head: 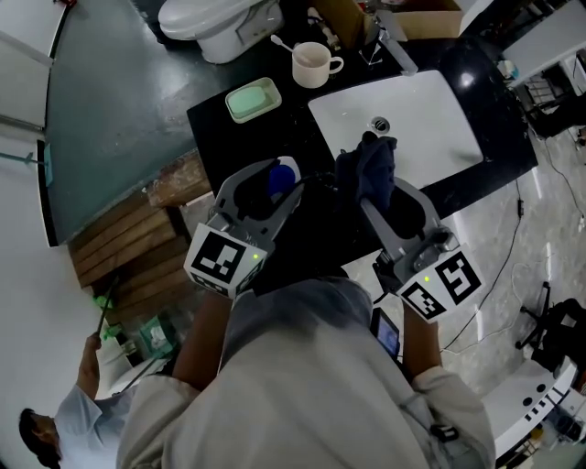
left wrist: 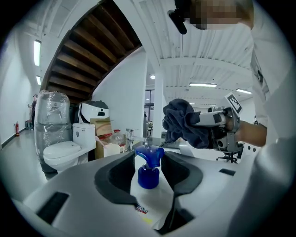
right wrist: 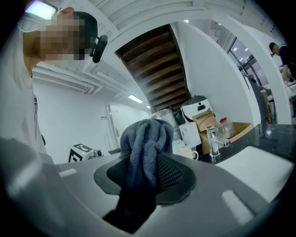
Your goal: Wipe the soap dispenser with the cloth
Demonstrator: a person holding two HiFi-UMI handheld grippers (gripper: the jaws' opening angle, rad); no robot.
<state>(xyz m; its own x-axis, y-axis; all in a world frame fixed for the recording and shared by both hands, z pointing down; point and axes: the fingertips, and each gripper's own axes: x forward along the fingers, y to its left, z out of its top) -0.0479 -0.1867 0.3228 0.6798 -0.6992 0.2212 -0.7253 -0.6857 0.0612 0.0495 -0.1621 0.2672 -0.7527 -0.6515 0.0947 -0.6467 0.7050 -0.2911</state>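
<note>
The soap dispenser [left wrist: 149, 167], a white bottle with a blue pump, stands between the jaws of my left gripper [left wrist: 150, 187]. The jaws stand wide on either side of it, and I see no pad pressing on the bottle. In the head view the blue pump [head: 278, 179] shows inside the left gripper [head: 273, 188], over the black counter. My right gripper [right wrist: 145, 173] is shut on a dark blue-grey cloth [right wrist: 144, 148], bunched and sticking out past the jaws. The cloth [head: 366, 168] hangs just right of the dispenser, over the sink's near edge.
The white sink basin [head: 430, 114] is set in the black counter [head: 220, 128], with a chrome faucet [head: 392, 41] behind it. A cream mug [head: 311, 64] and a green soap dish [head: 253, 99] sit further back. A toilet [head: 215, 23] and wooden steps [head: 128, 238] lie to the left.
</note>
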